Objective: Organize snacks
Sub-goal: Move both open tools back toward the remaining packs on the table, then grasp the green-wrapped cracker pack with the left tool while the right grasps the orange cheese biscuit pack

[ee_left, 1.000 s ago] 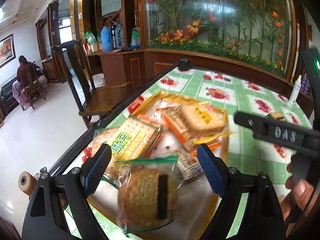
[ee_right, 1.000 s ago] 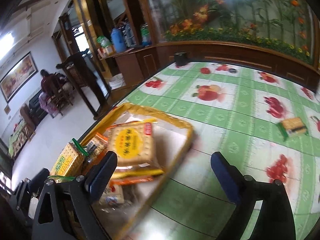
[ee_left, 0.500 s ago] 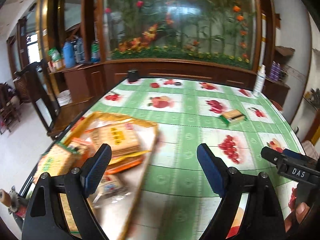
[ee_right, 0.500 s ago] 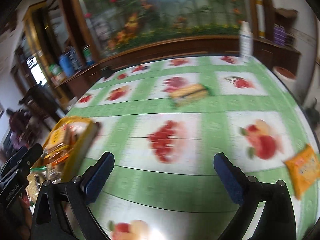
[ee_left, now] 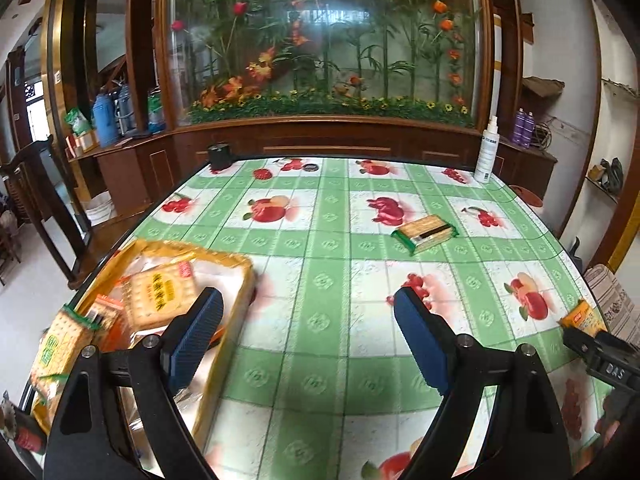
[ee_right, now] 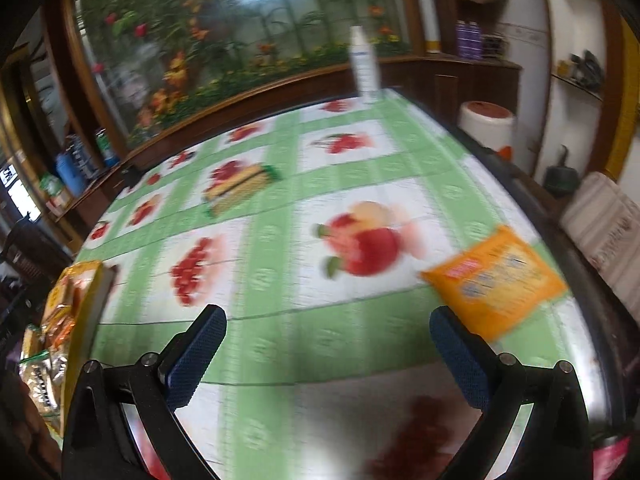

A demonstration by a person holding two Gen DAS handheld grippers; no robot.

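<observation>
A yellow tray (ee_left: 234, 292) at the table's left edge holds several cracker packets (ee_left: 160, 292). A green-wrapped cracker packet (ee_left: 425, 231) lies on the cloth toward the far right, and an orange snack packet (ee_right: 496, 280) lies near the right edge. My left gripper (ee_left: 306, 312) hangs open and empty over the cloth just right of the tray. My right gripper (ee_right: 326, 324) hovers over the cloth with its jaws opening and nothing between them. The orange packet sits just beyond its right finger (ee_right: 460, 356). The tray (ee_right: 90, 280) shows at this view's left edge.
The table wears a green checked fruit-print cloth (ee_left: 320, 240). A white spray bottle (ee_left: 486, 152) stands at the far right corner and a small black pot (ee_left: 219, 156) at the far left corner. A white red-lidded tub (ee_right: 486, 120) sits beyond the right edge. Wooden chairs stand on the left.
Both grippers swung right, away from the tray and out over the cloth. The round cracker bag left the left wrist view. The orange packet came close to the right gripper.
</observation>
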